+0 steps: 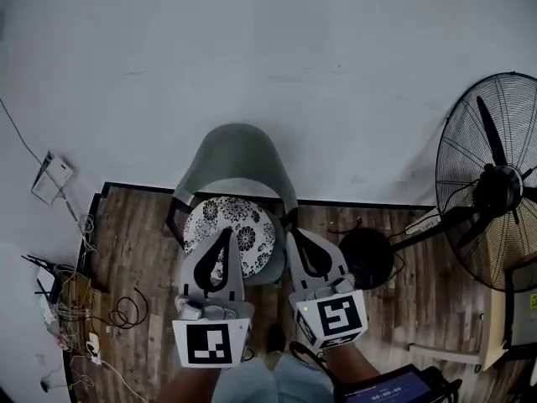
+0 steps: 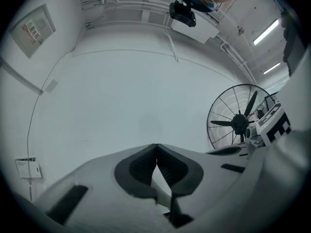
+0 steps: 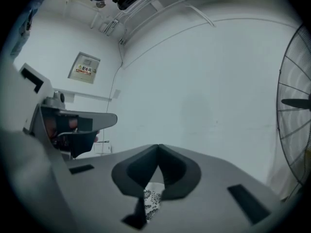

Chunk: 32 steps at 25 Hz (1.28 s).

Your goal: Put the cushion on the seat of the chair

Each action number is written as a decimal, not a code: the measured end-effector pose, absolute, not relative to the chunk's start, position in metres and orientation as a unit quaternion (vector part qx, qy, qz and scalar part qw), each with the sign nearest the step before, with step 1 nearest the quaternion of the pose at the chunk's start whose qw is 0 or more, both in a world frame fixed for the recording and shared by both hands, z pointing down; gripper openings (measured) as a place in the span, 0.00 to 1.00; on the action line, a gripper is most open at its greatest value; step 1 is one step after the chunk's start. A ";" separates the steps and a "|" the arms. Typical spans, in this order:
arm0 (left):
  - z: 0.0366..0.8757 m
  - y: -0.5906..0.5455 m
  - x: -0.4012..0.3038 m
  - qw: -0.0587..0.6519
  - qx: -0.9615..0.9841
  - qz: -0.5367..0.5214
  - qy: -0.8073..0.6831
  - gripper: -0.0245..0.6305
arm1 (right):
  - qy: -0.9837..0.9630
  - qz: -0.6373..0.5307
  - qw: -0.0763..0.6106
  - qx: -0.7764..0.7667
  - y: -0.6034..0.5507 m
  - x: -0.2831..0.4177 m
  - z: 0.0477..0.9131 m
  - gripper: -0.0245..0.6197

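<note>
round, flat, black-and-white flower-print cushion (image 1: 237, 235) lies on the seat of the grey moulded-plastic chair (image 1: 239, 158), close under its curved shell back. looks placed to me, task about done. the print is busy and the fabric looks soft with a thin edge. the seat under it is probably smooth, so i'd guess it can slide.

left gripper (image 1: 225, 235) and right gripper (image 1: 298, 240) both hang over the front of the seat. fingers (image 2: 141, 169) of both are pinched tip to tip, holding nothing. the right gripper view shows a scrap of the print through the gap below the tips. i read that as the cushion seen beyond, not gripped.

risks: the grippers hide the front rim of the cushion, so i can't tell if it overhangs. if it does, a nudge could tip it onto the wood-plank floor (image 1: 143, 250). dropping either gripper back down could drag it off centre.

black wire-cage pedestal fan (image 1: 491, 183) stands near on the right, and a wide swing there could clip it. loose tangle of cables (image 1: 75, 309) lies on the floor at left, well apart. plain white wall (image 1: 268, 57) behind.
</note>
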<state>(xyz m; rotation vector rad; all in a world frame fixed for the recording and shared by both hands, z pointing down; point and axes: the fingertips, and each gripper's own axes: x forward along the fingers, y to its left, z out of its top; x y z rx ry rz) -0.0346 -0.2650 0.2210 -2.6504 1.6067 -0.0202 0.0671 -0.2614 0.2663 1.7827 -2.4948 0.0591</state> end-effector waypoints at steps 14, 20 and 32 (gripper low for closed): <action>0.192 -0.220 -0.039 0.047 -0.842 0.013 0.538 0.05 | -0.822 -0.023 0.028 0.568 -0.218 0.059 0.233 0.04; 0.194 -0.217 -0.040 0.050 -0.840 0.014 0.540 0.05 | -0.823 -0.023 0.024 0.567 -0.215 0.058 0.234 0.04; 0.198 -0.218 -0.032 0.046 -0.843 0.012 0.535 0.05 | -0.822 -0.023 0.033 0.568 -0.216 0.061 0.240 0.05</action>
